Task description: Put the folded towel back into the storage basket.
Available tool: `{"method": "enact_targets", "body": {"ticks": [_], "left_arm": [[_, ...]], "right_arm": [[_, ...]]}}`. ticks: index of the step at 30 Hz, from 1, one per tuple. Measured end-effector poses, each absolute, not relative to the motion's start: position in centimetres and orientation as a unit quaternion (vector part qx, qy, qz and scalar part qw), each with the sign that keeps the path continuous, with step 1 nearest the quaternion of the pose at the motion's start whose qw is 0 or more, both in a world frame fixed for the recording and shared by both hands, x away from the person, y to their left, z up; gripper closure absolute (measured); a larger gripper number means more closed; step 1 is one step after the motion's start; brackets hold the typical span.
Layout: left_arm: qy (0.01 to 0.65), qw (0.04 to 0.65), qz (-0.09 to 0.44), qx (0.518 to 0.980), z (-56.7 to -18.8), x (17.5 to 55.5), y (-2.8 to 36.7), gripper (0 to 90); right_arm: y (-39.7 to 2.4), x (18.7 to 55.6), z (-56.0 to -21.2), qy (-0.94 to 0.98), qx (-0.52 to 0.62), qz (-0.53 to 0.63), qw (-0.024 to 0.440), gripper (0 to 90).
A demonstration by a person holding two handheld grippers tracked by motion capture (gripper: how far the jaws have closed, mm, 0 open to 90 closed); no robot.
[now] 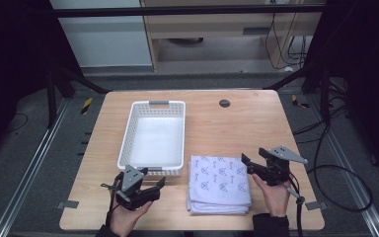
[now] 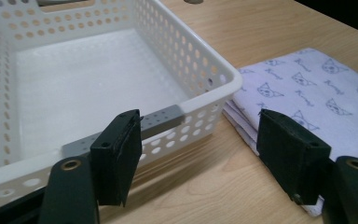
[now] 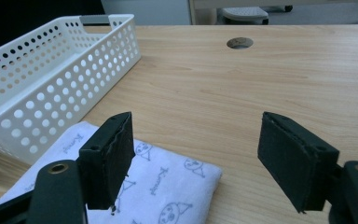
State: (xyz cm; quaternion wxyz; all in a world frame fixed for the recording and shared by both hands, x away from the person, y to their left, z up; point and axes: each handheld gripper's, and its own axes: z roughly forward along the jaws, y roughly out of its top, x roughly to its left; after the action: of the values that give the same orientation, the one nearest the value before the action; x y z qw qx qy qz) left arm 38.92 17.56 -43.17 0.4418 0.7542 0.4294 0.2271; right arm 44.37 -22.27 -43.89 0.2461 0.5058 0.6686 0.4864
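Observation:
A folded pale cloth point(image 1: 219, 183) printed with small cat faces lies on the wooden table near the front edge, to the right of a white perforated basket point(image 1: 127, 143). The basket has nothing in it. My left gripper point(image 1: 153, 186) is held open just in front of the basket's near wall point(image 2: 186, 126), with the cloth point(image 2: 317, 88) off to its right. My right gripper point(image 1: 246, 164) hovers open at the cloth's far right corner point(image 3: 168, 186), nothing between its jaws.
The table point(image 1: 256, 123) has a round cable hole point(image 1: 224, 103) at the back. Bare wood stretches right of the basket point(image 3: 51, 79) and behind the cloth. A cable point(image 1: 325, 173) trails off the table's right side. Dark frame legs stand at both rear corners.

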Motion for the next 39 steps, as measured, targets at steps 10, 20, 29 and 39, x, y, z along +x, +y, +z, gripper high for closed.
{"method": "enact_targets", "body": {"ticks": [10, 20, 29, 39], "left_arm": [[0.42, 0.43, 0.205, 0.772, -44.2, 38.6, 15.4, 31.0], [0.411, 0.411, 0.191, 0.791, -45.4, 38.4, 13.3, 31.2], [0.399, 0.393, 0.182, 0.808, -46.4, 38.7, 11.5, 31.9], [0.397, 0.381, 0.176, 0.817, -47.3, 39.3, 10.0, 31.7]], "right_arm": [[-22.1, 44.3, -44.5, 0.673, 0.506, 0.481, 0.246, 26.2], [-21.9, 44.6, -45.6, 0.684, 0.507, 0.468, 0.237, 26.4], [-21.8, 45.0, -46.9, 0.698, 0.513, 0.446, 0.224, 29.8], [-21.6, 45.3, -47.8, 0.713, 0.513, 0.431, 0.207, 33.8]]}}
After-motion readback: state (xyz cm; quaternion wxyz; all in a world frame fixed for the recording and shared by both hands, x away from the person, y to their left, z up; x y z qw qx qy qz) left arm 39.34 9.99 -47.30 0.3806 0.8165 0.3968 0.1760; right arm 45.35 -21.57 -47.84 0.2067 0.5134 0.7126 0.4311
